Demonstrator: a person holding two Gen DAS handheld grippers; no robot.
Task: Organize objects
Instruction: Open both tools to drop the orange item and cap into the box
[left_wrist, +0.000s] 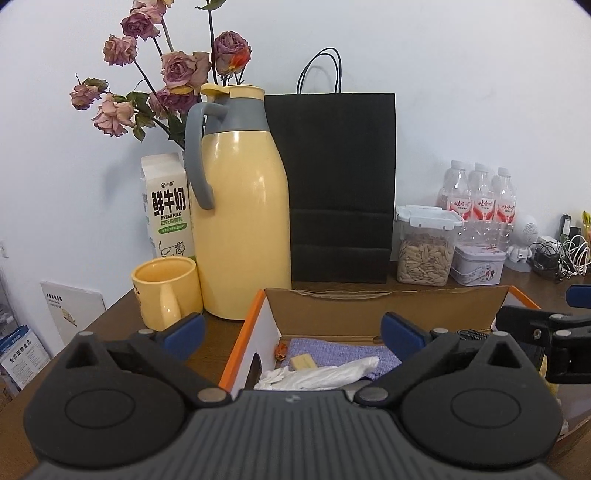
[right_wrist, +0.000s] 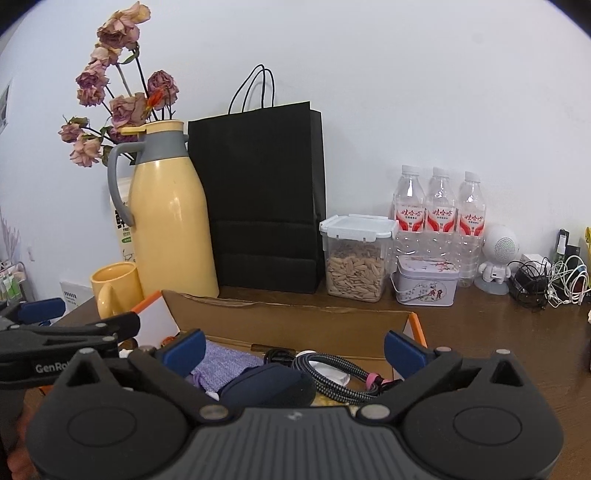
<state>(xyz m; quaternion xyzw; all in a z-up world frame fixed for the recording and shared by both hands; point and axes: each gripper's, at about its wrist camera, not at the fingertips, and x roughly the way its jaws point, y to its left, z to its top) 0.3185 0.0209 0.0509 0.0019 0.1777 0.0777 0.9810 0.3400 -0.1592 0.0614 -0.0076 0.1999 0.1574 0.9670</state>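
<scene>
While both grippers hang spread wide and empty over the open cardboard box, the sorting looks well advanced: a purple cloth, a dark blue pouch, a braided cable and a crumpled white bag already lie inside. Left gripper and right gripper hold nothing. On the table's far side, the yellow mug, thermos and seed jar remain outside, possibly not meant for packing.

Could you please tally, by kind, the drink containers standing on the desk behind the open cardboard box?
Water bottles: 3
Thermos jug, yellow: 1
Mug, yellow: 1
Milk carton: 1
Total: 6
</scene>
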